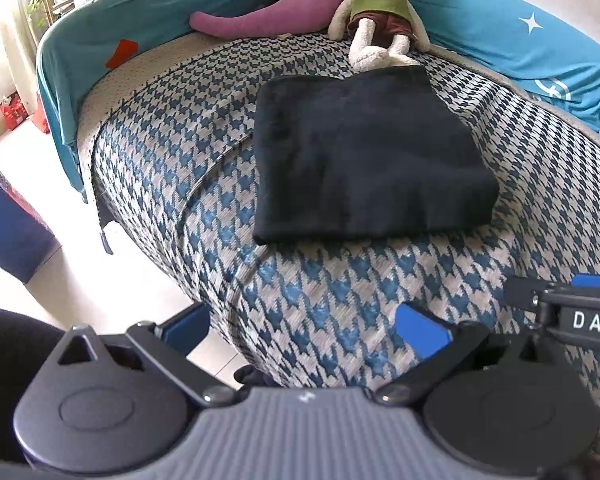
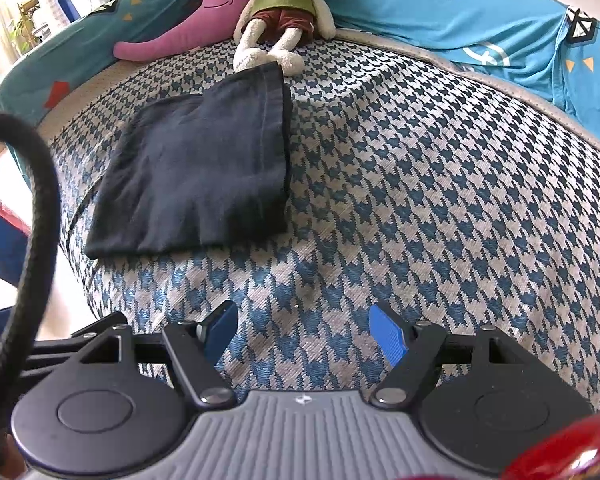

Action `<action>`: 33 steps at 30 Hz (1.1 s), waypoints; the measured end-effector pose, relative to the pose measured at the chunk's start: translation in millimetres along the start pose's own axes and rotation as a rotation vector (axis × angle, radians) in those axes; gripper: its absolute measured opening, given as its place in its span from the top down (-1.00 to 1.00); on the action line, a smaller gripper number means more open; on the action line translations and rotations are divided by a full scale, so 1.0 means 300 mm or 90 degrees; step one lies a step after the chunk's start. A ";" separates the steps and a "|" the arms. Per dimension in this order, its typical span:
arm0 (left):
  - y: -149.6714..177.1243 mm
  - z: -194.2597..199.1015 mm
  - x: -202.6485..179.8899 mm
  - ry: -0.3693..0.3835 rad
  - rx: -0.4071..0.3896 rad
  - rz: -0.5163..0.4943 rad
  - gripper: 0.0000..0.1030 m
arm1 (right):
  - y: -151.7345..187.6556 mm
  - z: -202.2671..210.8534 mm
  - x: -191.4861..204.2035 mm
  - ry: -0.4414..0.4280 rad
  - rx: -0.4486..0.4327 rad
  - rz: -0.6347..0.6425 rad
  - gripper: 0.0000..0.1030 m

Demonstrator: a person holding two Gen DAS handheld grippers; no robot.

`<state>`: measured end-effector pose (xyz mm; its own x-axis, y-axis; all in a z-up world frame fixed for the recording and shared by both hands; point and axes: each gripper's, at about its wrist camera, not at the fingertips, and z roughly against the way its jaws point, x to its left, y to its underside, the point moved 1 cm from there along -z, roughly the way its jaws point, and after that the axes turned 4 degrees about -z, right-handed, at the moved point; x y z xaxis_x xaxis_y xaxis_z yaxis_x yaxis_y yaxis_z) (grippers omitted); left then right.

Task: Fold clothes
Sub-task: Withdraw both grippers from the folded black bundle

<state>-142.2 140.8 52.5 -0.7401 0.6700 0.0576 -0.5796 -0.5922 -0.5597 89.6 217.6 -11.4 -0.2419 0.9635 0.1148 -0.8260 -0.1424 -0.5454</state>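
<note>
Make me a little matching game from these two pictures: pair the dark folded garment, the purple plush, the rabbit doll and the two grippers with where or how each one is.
Things:
1. dark folded garment
2. purple plush
3. rabbit doll
4. left gripper and right gripper

States:
A. lying against the teal cover at the far edge
B. open, holding nothing
C. flat on the houndstooth surface
D. feet at the garment's far edge

Pairs: 1-C, 2-A, 3-D, 4-B

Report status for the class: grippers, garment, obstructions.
Left gripper open, empty. Right gripper open, empty. Dark garment folded flat on houndstooth bed cover. Plush rabbit beyond it, apart.
</note>
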 end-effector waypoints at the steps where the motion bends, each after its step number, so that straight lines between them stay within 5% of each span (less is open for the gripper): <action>1: 0.000 0.000 0.001 -0.001 0.000 0.001 -1.00 | 0.000 0.000 0.001 -0.001 0.000 -0.001 -0.41; 33: 0.004 -0.006 0.007 -0.013 0.008 0.002 -1.00 | -0.003 0.017 0.023 -0.033 -0.021 0.006 -0.41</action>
<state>-144.0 142.3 50.5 -0.7484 0.6592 0.0731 -0.5817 -0.5996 -0.5497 86.1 223.1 -6.1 -0.2767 0.9488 0.1524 -0.8066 -0.1431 -0.5736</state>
